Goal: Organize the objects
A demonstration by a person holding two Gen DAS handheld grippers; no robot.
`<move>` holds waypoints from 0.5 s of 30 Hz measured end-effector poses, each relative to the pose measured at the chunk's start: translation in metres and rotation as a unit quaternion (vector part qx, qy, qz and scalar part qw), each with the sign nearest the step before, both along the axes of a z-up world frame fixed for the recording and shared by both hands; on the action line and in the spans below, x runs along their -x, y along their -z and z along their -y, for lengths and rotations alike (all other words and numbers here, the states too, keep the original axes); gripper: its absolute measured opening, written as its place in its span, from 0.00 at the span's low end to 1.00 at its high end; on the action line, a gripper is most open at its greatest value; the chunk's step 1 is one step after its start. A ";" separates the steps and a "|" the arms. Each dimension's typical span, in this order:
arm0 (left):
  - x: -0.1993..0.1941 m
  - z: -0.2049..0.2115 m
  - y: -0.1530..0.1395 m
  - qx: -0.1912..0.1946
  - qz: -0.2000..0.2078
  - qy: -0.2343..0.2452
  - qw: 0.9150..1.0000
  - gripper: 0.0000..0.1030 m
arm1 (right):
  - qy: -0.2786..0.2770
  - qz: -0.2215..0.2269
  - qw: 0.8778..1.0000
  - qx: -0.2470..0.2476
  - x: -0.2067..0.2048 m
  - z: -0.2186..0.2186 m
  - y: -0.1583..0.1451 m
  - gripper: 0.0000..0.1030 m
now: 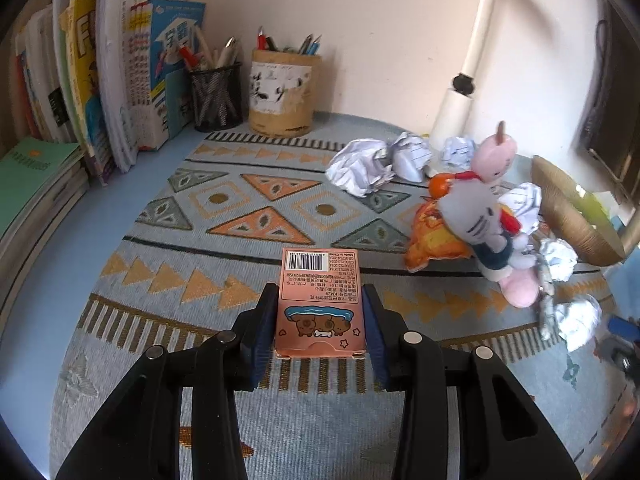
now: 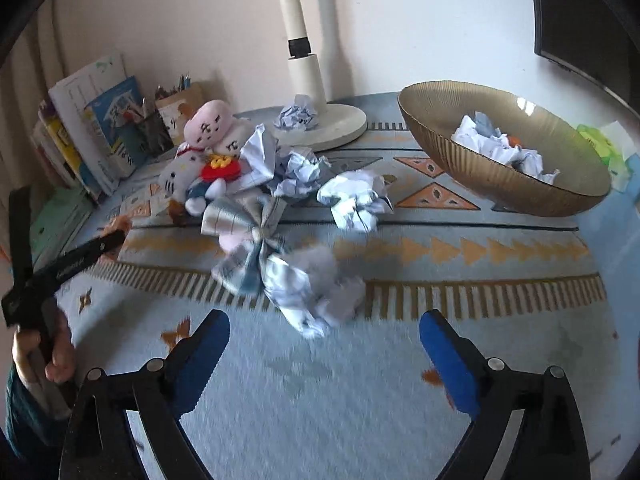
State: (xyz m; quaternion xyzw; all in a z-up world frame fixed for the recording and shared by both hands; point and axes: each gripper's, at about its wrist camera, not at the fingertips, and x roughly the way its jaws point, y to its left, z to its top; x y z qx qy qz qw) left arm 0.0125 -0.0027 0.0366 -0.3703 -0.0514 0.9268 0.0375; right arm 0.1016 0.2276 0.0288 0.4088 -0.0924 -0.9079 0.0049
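My left gripper is shut on a pink card box with a barcode and cartoon animals, held flat above the patterned mat. My right gripper stands open, its blue pads wide apart and touching nothing. A blurred crumpled paper ball lies just ahead of its tips, beside a checked fabric bow. More paper balls are scattered further on. The ribbed gold bowl at the right holds crumpled paper.
Plush toys are piled at the mat's middle left. A white lamp base stands at the back. Books and two pen holders line the far left wall. A person's hand grips the left tool.
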 end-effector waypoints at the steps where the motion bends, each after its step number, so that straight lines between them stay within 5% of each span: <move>1: -0.001 -0.002 -0.001 0.002 -0.004 0.003 1.000 0.37 | -0.001 0.001 1.000 0.015 0.006 -0.001 0.004 0.93; 3: -0.001 -0.004 -0.001 0.005 -0.003 0.008 1.000 0.37 | -0.002 0.012 0.999 0.039 0.016 -0.001 0.013 0.86; 6: 0.000 -0.001 0.000 -0.002 0.001 0.007 1.000 0.36 | -0.002 0.031 0.998 0.054 0.024 0.002 0.025 0.50; 12: -0.018 -0.020 -0.009 0.024 -0.023 0.041 0.999 0.36 | 0.001 -0.017 0.999 0.029 0.000 0.001 0.004 0.46; 15: -0.035 -0.039 -0.018 -0.001 -0.028 0.073 0.997 0.36 | 0.013 -0.036 0.999 0.005 -0.010 -0.010 -0.015 0.46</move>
